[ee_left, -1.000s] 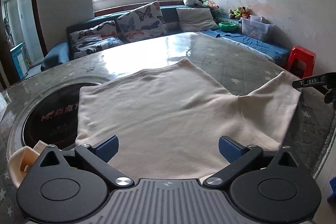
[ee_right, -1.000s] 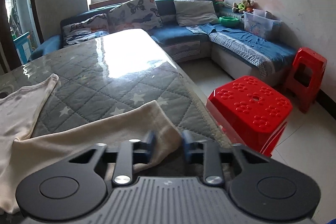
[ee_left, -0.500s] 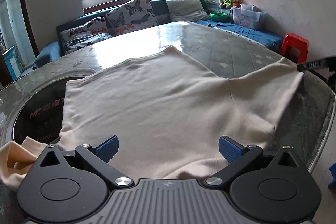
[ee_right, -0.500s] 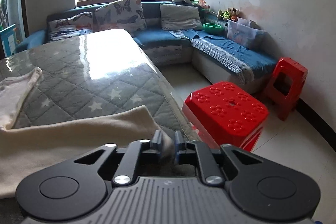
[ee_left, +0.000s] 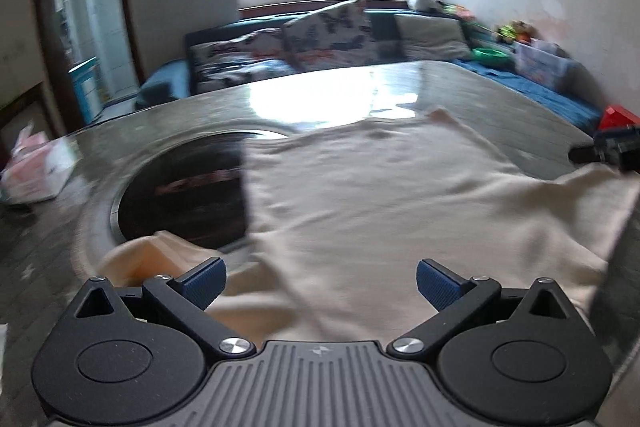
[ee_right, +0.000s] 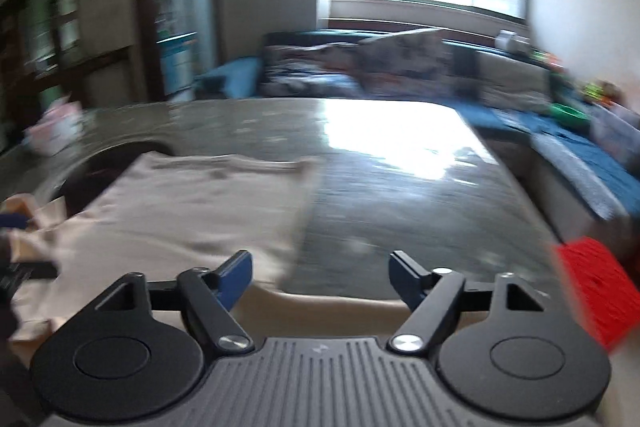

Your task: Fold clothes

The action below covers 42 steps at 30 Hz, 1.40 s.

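A cream garment lies spread flat on the grey quilted table. Its left sleeve is bunched near the left jaw. My left gripper hovers open over the garment's near edge, nothing between its blue pads. My right gripper has its jaws opening wide above the garment's right edge; no cloth sits between them. Both views are blurred by motion.
A round dark inset sits in the table left of the garment. A pink-and-white bag lies at the table's far left. A red stool stands off the table's right edge. A blue sofa runs along the window wall.
My right gripper let go of the sleeve end, opened and swung left to face across the table. The left gripper shifted and rolled a little, still open.
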Motion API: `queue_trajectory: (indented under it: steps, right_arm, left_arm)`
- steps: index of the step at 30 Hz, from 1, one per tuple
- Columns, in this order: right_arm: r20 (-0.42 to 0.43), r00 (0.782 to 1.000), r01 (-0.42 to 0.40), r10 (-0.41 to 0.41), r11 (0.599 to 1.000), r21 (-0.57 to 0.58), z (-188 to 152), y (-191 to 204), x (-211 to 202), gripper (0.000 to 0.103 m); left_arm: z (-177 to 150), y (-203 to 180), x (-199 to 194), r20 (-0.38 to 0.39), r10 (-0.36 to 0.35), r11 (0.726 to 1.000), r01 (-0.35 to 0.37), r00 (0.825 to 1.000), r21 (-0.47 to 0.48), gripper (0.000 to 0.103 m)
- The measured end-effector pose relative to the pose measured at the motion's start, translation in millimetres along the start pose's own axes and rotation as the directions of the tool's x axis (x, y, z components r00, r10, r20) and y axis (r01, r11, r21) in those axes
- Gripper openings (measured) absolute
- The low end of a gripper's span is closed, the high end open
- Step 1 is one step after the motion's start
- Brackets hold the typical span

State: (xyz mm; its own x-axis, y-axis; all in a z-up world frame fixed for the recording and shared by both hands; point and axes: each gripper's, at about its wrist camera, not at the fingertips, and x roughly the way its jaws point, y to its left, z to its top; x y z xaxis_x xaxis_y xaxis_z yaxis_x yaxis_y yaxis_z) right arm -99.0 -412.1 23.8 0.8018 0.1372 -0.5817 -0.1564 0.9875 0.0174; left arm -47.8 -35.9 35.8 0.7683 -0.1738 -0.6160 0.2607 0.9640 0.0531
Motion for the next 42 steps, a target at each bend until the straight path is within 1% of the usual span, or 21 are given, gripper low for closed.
queue_trajectory:
  steps: [2,5,8,11,13,15,16,18,19,20,23,24,25,26,28,31,36,37,39,40,42]
  right_arm:
    - [-0.009,0.998,-0.064,0.063,0.997,-0.042,4,23,10,0.082]
    - [-0.039,0.992,-0.126,0.123,0.989,-0.08,5,52,23,0.085]
    - [-0.078,0.985,-0.164,0.156,0.981,-0.105,0,71,36,0.085]
    - [-0.12,0.978,-0.185,0.17,0.975,-0.123,-8,82,48,0.085]
    - [-0.142,0.976,-0.182,0.163,0.974,-0.134,-12,86,56,0.085]
    - [-0.152,0.975,-0.182,0.161,0.973,-0.141,-17,87,58,0.088]
    - [-0.152,0.975,-0.183,0.161,0.973,-0.143,-18,88,59,0.089]
    - [-0.156,0.974,-0.186,0.163,0.972,-0.145,-18,88,59,0.089]
    - [-0.157,0.974,-0.187,0.164,0.971,-0.146,-17,88,59,0.09]
    - [-0.158,0.974,-0.188,0.164,0.971,-0.147,-17,86,59,0.091]
    - [-0.159,0.973,-0.189,0.165,0.97,-0.15,-16,84,59,0.092]
    - [-0.159,0.973,-0.189,0.165,0.97,-0.15,-16,84,59,0.092]
    - [-0.158,0.974,-0.189,0.165,0.971,-0.15,-16,84,60,0.092]
    - [-0.158,0.974,-0.189,0.165,0.971,-0.15,-16,84,60,0.092]
    - [-0.157,0.974,-0.188,0.165,0.971,-0.15,-16,85,61,0.093]
    - [-0.159,0.973,-0.189,0.165,0.97,-0.151,-16,85,61,0.094]
    - [-0.16,0.973,-0.189,0.165,0.97,-0.153,-16,85,62,0.095]
    - [-0.16,0.973,-0.19,0.165,0.97,-0.153,-16,85,62,0.095]
    - [-0.16,0.973,-0.19,0.166,0.97,-0.153,-16,85,62,0.096]
    - [-0.16,0.973,-0.19,0.166,0.97,-0.153,-16,84,62,0.096]
    - [-0.161,0.973,-0.189,0.164,0.97,-0.152,-16,85,62,0.096]
  left_arm:
    - [1,13,2,-0.01,0.012,1.0,-0.012,1.0,-0.018,0.103]
    - [1,33,8,-0.035,0.033,0.998,-0.034,0.999,-0.045,0.103]
    - [1,50,16,-0.079,0.027,0.994,-0.035,0.997,-0.105,0.103]
    - [-1,66,19,-0.094,0.027,0.984,-0.043,0.995,-0.174,0.103]
    - [-2,73,16,-0.076,0.075,0.973,-0.09,0.994,-0.213,0.103]
    - [-6,79,11,-0.051,0.161,0.957,-0.168,0.986,-0.238,0.103]
    - [-9,80,8,-0.033,0.221,0.945,-0.222,0.975,-0.242,0.103]
    - [-14,84,4,-0.015,0.339,0.911,-0.332,0.941,-0.244,0.103]
    - [-17,90,2,-0.019,0.383,0.891,-0.374,0.924,-0.258,0.103]
    - [-20,96,2,-0.031,0.411,0.872,-0.403,0.911,-0.279,0.103]
    - [-31,121,3,-0.107,0.48,0.81,-0.487,0.871,-0.328,0.103]
    - [-34,127,4,-0.128,0.505,0.789,-0.516,0.854,-0.332,0.103]
    - [-38,134,4,-0.15,0.534,0.765,-0.551,0.832,-0.333,0.103]
    - [-41,139,4,-0.165,0.555,0.748,-0.576,0.815,-0.331,0.103]
    - [-45,148,0,-0.166,0.58,0.725,-0.598,0.798,-0.342,0.103]
    - [-49,157,-7,-0.178,0.615,0.683,-0.632,0.768,-0.366,0.103]
    - [-48,166,-11,-0.191,0.651,0.643,-0.667,0.735,-0.377,0.103]
    - [-48,167,-11,-0.189,0.656,0.638,-0.671,0.73,-0.377,0.103]
    - [-46,165,-12,-0.181,0.647,0.65,-0.66,0.741,-0.377,0.103]
    - [-45,164,-13,-0.174,0.637,0.661,-0.649,0.751,-0.377,0.103]
    - [-42,157,-12,-0.156,0.611,0.693,-0.62,0.776,-0.369,0.103]
